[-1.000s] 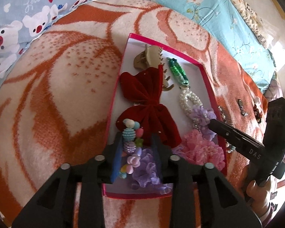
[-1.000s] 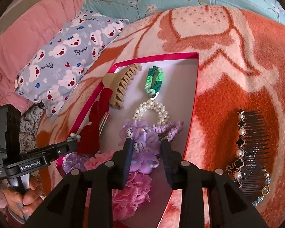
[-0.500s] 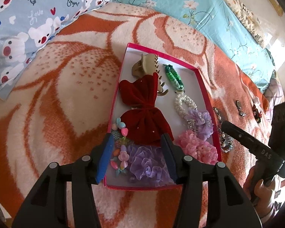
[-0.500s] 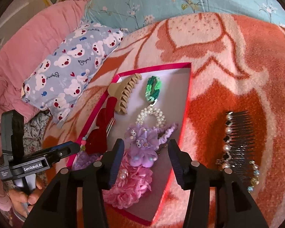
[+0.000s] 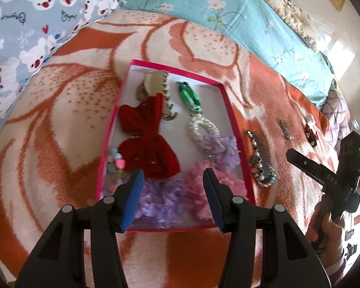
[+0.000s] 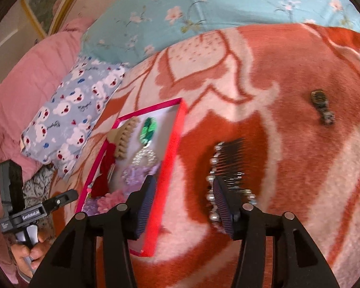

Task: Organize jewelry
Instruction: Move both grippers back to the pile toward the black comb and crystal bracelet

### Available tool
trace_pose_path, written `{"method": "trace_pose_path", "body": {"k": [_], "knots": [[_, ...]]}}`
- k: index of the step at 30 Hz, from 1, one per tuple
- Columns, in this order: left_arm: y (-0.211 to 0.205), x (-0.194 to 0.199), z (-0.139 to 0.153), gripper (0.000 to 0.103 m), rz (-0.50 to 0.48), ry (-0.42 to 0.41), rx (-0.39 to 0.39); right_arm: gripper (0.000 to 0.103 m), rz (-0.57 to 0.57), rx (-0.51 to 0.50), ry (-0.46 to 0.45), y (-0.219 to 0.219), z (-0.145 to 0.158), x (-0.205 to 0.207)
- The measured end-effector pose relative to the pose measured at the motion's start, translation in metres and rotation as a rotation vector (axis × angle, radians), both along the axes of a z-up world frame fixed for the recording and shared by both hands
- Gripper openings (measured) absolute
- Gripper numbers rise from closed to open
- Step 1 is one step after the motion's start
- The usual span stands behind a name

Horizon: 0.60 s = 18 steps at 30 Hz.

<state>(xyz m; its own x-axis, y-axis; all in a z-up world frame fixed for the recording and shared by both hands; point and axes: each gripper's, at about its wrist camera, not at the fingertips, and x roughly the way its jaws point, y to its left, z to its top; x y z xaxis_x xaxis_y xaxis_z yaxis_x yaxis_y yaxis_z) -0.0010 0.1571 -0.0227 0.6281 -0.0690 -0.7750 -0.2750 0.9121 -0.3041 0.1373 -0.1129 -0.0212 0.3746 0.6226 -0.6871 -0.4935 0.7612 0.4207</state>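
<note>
Pink jewelry box, lidless, long axis running away from the left gripper, near end right under its tips. Inside: red velvet bow straight ahead, tan claw clip beyond it, green clip and pearl ring ahead-right, purple scrunchie between the fingers. Left gripper wide open, holding nothing.

Right gripper also wide open, empty, over the orange blanket. Beaded hair comb lies just ahead, its near end behind the right finger; long axis points away. Box edge sits beside the left finger. Watch far ahead-right.
</note>
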Motion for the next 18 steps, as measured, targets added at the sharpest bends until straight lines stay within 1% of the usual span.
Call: {"method": "trace_pose_path", "body": {"k": [5, 9, 18], "knots": [[-0.019, 0.004, 0.004, 0.050, -0.043, -0.005, 0.001, 0.052, -0.037, 0.005, 0.004, -0.020, -0.001, 0.005], [-0.035, 0.008, 0.005, 0.050, -0.081, -0.001, 0.006, 0.053, -0.055, 0.019, 0.026, -0.029, -0.006, 0.012], [-0.060, 0.018, 0.004, 0.050, -0.137, 0.016, 0.011, 0.054, -0.044, -0.006, 0.121, -0.016, -0.046, 0.045]]}}
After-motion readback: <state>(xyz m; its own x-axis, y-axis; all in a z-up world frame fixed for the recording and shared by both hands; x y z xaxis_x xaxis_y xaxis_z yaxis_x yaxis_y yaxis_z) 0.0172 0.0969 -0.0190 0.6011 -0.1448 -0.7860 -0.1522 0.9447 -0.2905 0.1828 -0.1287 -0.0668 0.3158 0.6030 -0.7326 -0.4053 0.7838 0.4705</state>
